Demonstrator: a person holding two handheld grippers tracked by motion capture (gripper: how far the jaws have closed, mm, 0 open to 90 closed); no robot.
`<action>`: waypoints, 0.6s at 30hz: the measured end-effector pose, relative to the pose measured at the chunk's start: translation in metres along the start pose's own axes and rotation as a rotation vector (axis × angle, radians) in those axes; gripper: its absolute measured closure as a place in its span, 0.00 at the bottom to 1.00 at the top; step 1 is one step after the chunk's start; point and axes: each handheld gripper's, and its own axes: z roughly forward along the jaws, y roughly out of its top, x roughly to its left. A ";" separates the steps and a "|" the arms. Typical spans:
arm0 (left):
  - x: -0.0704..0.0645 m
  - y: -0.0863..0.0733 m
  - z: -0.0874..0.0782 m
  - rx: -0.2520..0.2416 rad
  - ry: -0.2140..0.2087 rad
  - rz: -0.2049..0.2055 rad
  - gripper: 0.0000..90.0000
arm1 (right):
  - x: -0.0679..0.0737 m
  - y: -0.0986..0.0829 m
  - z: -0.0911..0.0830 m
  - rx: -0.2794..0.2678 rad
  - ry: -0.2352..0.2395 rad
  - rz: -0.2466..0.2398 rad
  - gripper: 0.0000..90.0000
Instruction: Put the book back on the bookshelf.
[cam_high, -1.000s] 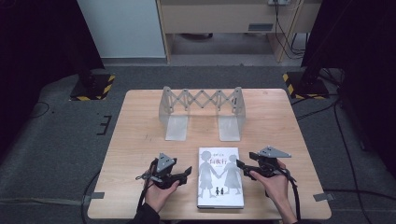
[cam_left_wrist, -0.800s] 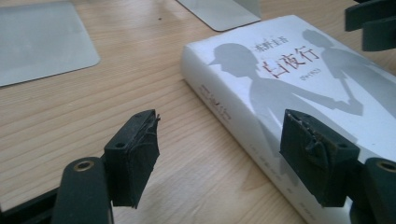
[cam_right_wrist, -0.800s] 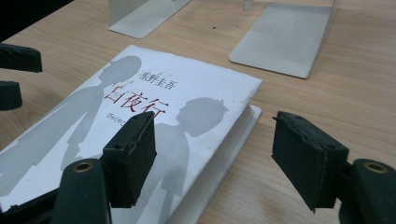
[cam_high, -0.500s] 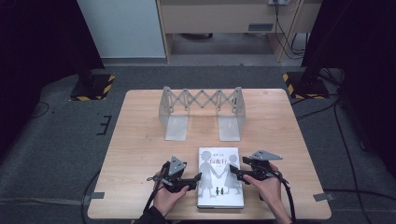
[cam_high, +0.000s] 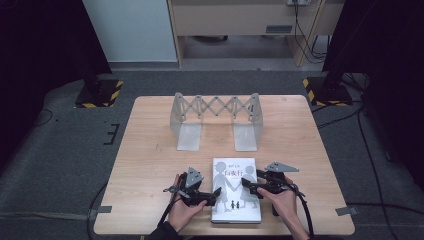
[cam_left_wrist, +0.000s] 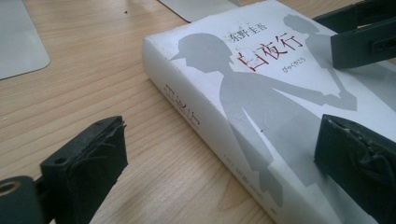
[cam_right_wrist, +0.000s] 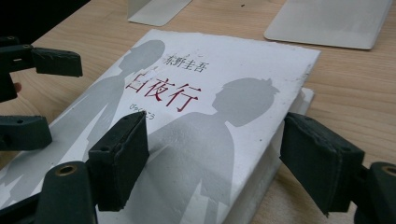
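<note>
My left gripper (cam_high: 216, 192) sits at the spine side of the white book (cam_high: 235, 189), jaws spread wide and gripping nothing; in the left gripper view one pad (cam_left_wrist: 88, 161) hangs over bare wood on the outside of the spine and the other (cam_left_wrist: 357, 156) floats over the cover, so the book's left edge lies between them but, as far as I can tell, touches neither. The book lies flat on the table (cam_high: 150, 150), cover up, directly ahead of both tools and between them, with the folding metal bookstand (cam_high: 216, 120) well beyond it toward the far edge. My guess is that the step in hand is to take the book by its two long sides and lift it, perhaps toward that stand. To do it well I think I should drop the left tool lower, so the outer pad meets the spine squarely rather than skidding over the top corner. My right gripper (cam_high: 245, 186) is also released and empty, its jaws straddling the page-edge side: in the right gripper view one pad (cam_right_wrist: 119, 158) hovers above the cover, the other (cam_right_wrist: 322, 163) stands just outside the fore-edge. The same advice holds there, and I would close both together, evenly, so the thick book rises level and doesn't twist or splay open.
</note>
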 end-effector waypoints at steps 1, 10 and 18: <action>-0.001 0.000 0.001 -0.004 -0.004 -0.002 0.02 | 0.000 0.000 0.000 0.000 0.000 0.000 0.26; -0.002 0.000 0.004 -0.004 -0.013 -0.018 0.00 | 0.002 -0.001 0.004 -0.011 0.010 0.002 0.25; 0.000 0.001 0.001 0.003 -0.029 -0.029 0.02 | 0.005 0.005 -0.002 -0.042 0.010 -0.017 0.26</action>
